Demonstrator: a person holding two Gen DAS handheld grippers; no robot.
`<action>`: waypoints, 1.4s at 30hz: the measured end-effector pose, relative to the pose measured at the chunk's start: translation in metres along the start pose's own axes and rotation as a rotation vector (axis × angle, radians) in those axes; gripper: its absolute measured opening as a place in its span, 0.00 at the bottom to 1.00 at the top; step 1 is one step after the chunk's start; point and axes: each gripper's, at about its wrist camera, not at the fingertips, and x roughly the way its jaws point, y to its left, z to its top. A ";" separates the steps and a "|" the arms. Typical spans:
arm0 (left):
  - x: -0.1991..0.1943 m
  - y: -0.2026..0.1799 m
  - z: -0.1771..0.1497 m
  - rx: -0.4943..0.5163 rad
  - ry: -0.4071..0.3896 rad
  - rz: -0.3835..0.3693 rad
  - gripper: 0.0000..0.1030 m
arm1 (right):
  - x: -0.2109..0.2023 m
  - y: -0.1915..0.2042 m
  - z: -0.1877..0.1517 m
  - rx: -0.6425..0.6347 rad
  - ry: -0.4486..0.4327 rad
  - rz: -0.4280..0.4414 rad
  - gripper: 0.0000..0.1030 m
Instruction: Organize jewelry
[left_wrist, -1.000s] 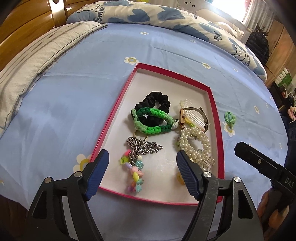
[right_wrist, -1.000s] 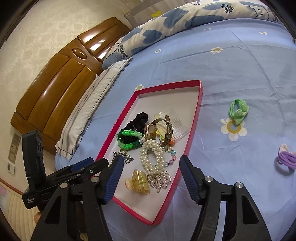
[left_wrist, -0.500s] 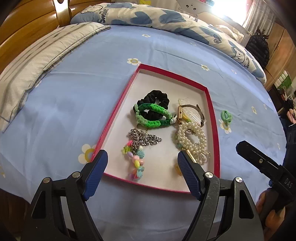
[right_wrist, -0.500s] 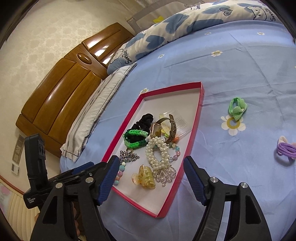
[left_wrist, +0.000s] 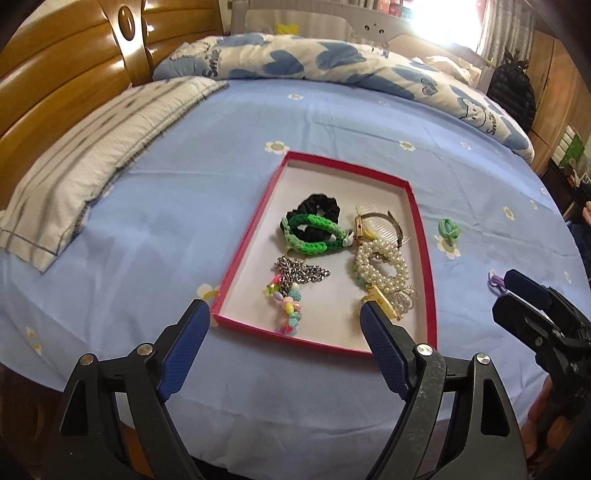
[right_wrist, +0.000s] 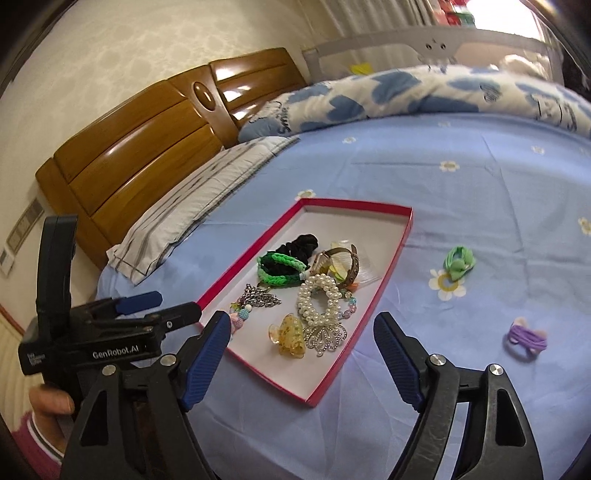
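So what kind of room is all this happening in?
Most likely a bedroom: the red tray sits on a bed's blue flowered sheet, with a wooden headboard and a striped pillow behind.

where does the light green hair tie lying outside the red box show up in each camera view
Left wrist: light green hair tie sits right of centre on the sheet, just past the red box's right edge.
Right wrist: it lies right of centre, again beyond that edge.
Shared landmark: the box.
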 end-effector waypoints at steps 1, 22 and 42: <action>-0.004 0.000 -0.001 0.001 -0.012 0.004 0.86 | -0.004 0.002 -0.001 -0.008 -0.006 -0.001 0.82; -0.013 -0.006 -0.044 0.050 -0.079 0.110 1.00 | -0.018 0.005 -0.041 -0.077 -0.033 -0.073 0.97; 0.000 -0.011 -0.063 0.051 -0.092 0.127 1.00 | 0.010 -0.006 -0.067 -0.029 -0.017 -0.105 0.97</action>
